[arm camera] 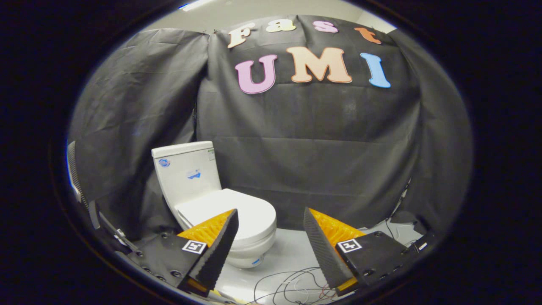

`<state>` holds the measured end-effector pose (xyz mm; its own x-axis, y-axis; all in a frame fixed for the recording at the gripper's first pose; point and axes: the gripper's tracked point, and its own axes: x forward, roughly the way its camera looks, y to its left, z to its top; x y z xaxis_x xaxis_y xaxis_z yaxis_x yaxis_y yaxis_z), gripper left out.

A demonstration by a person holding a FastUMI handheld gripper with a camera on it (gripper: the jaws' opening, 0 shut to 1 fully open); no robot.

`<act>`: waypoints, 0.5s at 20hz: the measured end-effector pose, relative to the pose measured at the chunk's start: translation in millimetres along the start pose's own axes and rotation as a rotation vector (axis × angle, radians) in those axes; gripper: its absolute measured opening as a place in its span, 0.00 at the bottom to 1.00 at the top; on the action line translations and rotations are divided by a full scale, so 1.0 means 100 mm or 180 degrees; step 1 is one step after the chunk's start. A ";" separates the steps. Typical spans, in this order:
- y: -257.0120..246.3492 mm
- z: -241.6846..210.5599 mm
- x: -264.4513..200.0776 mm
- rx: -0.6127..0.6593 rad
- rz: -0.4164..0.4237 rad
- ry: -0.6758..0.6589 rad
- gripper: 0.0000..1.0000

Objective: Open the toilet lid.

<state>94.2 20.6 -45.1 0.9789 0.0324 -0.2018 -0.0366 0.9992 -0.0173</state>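
Observation:
A white toilet point(199, 186) stands on the floor against the black cloth wall, ahead and to the left of my fingers. Its lid point(237, 209) lies flat and closed over the seat, with the tank point(186, 171) upright behind it. My gripper point(271, 220) is open, its two fingers spread wide with nothing between them. The left fingertip point(230, 222) overlaps the near edge of the lid in the view, but the toilet is some way beyond the fingers.
Loose cables point(292, 286) lie tangled on the pale floor point(288, 250) just ahead of the fingers. Black cloth point(322, 148) closes the booth behind and on both sides. More cables and a dark object point(402, 218) sit at the right foot of the cloth.

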 end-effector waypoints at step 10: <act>0.29 0.59 0.15 -0.0014 -0.0601 -0.0709 0.95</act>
<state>119.2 51.9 9.2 0.9885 -0.1492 0.0253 0.1501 0.9879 -0.0385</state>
